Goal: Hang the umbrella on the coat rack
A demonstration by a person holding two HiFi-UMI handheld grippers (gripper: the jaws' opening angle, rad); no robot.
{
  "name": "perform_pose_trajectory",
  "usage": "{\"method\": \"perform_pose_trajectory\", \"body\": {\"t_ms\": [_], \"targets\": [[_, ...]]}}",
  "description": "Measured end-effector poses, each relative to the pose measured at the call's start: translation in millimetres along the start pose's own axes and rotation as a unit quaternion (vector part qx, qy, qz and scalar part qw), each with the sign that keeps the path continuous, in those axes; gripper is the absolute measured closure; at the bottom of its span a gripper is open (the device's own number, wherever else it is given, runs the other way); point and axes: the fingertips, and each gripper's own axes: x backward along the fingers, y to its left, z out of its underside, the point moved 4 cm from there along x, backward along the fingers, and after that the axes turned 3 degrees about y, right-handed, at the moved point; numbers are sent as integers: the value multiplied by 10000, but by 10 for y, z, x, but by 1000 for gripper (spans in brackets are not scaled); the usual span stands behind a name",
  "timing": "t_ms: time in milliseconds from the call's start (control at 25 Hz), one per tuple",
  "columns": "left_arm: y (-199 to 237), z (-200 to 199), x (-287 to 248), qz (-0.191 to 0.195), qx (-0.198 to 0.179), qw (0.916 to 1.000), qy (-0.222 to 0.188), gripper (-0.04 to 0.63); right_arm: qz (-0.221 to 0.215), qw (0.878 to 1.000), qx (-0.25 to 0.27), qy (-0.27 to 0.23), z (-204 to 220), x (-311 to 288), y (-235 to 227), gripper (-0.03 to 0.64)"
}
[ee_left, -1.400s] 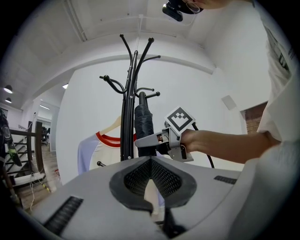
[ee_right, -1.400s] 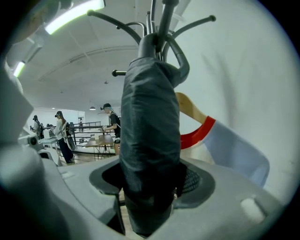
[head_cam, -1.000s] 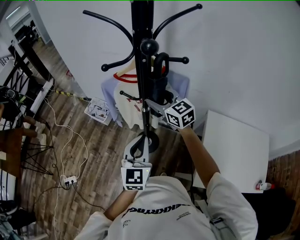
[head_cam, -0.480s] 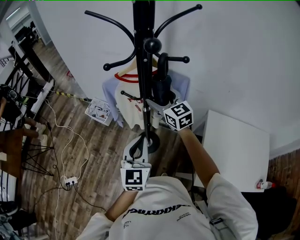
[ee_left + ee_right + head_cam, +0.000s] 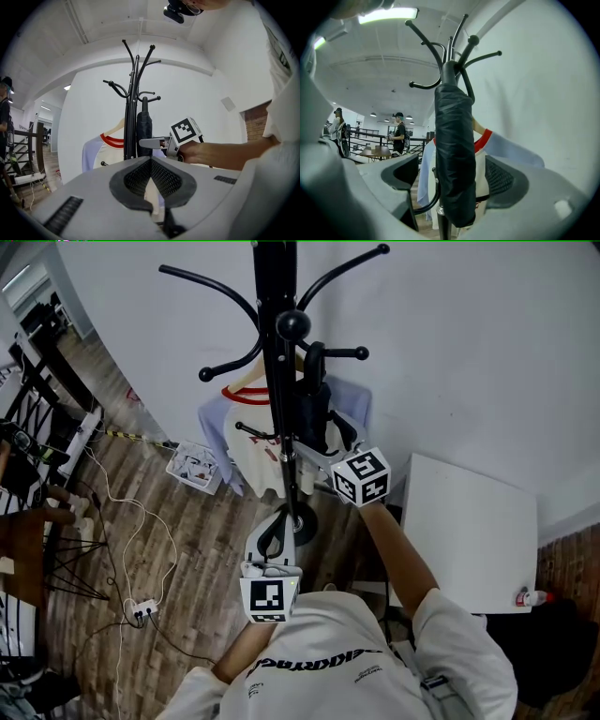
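1. One black metal coat rack (image 5: 274, 381) stands at 12 o'clock in my head view, against the white wall. I count five ball-tipped arms on it.
2. One black folded umbrella (image 5: 315, 413) hangs on the rack, just at the pole's 3 o'clock side. Its hooked handle is over the short arm that points to 3 o'clock.
3. I have two grippers in view. The right gripper (image 5: 305, 452) reaches in level from 4 o'clock. Its fingers have just been opening and now stand wide, one on each side of the umbrella's rolled cloth. The right gripper view shows a gap at either side, so neither pad presses on the umbrella.
4. The left gripper (image 5: 277, 526) sits at 6 o'clock, well apart from the umbrella. Its fingers are pressed together with nothing between them.
5. One white and pale-blue shirt with a red collar (image 5: 251, 442) hangs on a pale hanger at the umbrella's 9 o'clock, behind the pole.
6. One white square counter (image 5: 469, 531) stands at 4 o'clock, beside the wall.
7. In the right gripper view I count two people in caps (image 5: 398, 133) at 9 o'clock, well away, by a black railing.
8. White cables (image 5: 131, 531) trail over the wooden floor at 8 o'clock.
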Motion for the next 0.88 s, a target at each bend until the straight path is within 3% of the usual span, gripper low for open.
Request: {"method": "perform_pose_trajectory", "body": {"t_ms": [440,720,800,880], "targets": [[-68,-37,17,73,42,9999,-118,598,151,9983,-242,-509,-182,445,139,189],[-100,-104,64,-145,-21,9994,-300,598,214,9962,-429,-732,-216,776,279,200],[-104,-116,69,-153,12,9994,-316,598,268,9947,-460,-876,-237,884,313,252],[-119,-122,70,-150,64,9996,-248,598,379,9933,-408,-1010,-255,991,340,368]]}}
